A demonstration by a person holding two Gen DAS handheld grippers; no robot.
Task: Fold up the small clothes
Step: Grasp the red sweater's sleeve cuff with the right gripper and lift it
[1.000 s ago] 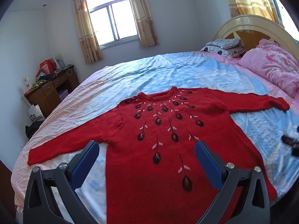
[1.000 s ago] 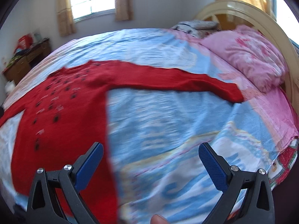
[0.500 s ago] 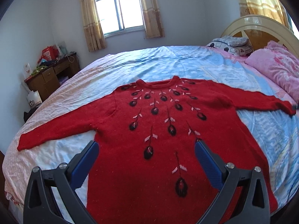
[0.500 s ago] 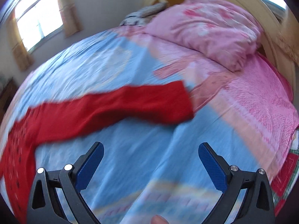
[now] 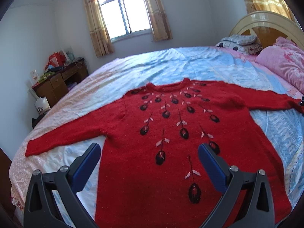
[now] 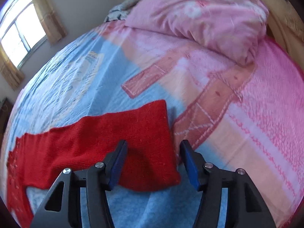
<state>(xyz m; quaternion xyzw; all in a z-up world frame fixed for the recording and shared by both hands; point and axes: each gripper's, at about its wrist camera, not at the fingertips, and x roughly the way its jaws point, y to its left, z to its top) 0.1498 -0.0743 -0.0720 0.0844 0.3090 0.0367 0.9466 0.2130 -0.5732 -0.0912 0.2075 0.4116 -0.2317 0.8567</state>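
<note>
Bedroom, daylight from the window (image 5: pixel 123 17) at upper centre of the left view; work surface is a bed (image 5: pixel 171 66) with a blue and pink quilted cover.

Near, left view: my left hand-held gripper (image 5: pixel 149 163) hangs above the lower body of the sweater, jaws wide, nothing between them. Near, right view: my right hand-held gripper (image 6: pixel 153 161) sits low at the sleeve cuff (image 6: pixel 152 133), jaws partly narrowed and straddling the cuff's outer end, pads not yet pinching the cloth.

Middle: red knit sweater (image 5: pixel 171 142) lies flat, front up, both sleeves spread, filling the centre of the left view. Dark beaded sprays fan down from the neckline (image 5: pixel 165 86).

Far: pink pillow (image 6: pixel 199 13) at upper right, headboard (image 5: pixel 266 24) behind it, wooden dresser (image 5: pixel 60 83) at left edge.

Handling, my judgement: soft, limp, fairly light knit; it will sag and stretch if lifted by one point. The cuff edge is a double layer and gives a firm pinch. Beadwork could snag, so keep the pads off the front panel.

Views compared: the left one gives the whole garment, both sleeves, the window wall and dresser; the right gripper shows there only as a dark speck at the right edge. The right one gives the cuff close up and the pillow, but only a strip of the body.
</note>
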